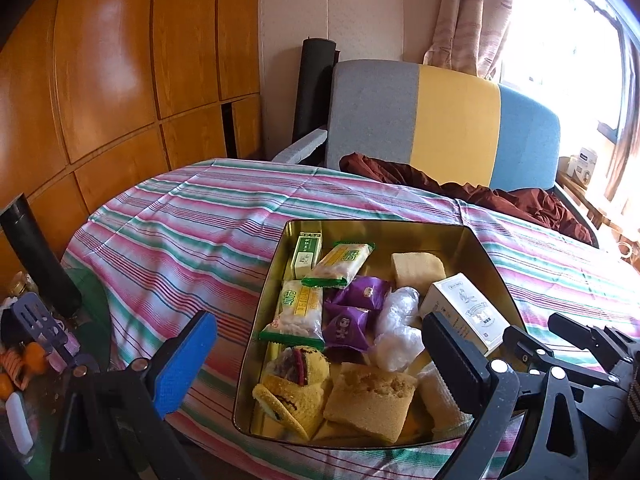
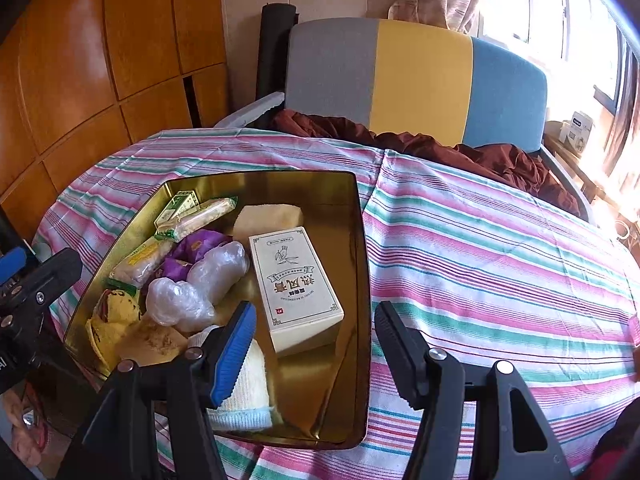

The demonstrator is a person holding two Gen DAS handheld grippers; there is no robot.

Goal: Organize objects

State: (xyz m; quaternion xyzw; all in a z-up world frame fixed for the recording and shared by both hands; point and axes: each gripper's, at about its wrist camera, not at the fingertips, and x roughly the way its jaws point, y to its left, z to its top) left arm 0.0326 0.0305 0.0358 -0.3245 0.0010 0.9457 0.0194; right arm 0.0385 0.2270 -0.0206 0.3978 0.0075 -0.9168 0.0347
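Gold tin (image 1: 362, 230) is sitting on the striped bench (image 1: 192, 216), and the snacks are lying inside it; no loose item is showing on the cloth, so the sorting is appearing largely done. At the tin's left side, green-wrapped bars (image 1: 298, 312) are running lengthwise toward the far wall. Toward the right, the white box (image 2: 296, 288) is lying flat, long axis pointing away from the camera. Left tongs (image 1: 320, 360) are standing spread and empty. Right tongs (image 2: 316, 354) are standing part open over the tin's right wall, pinching nothing.
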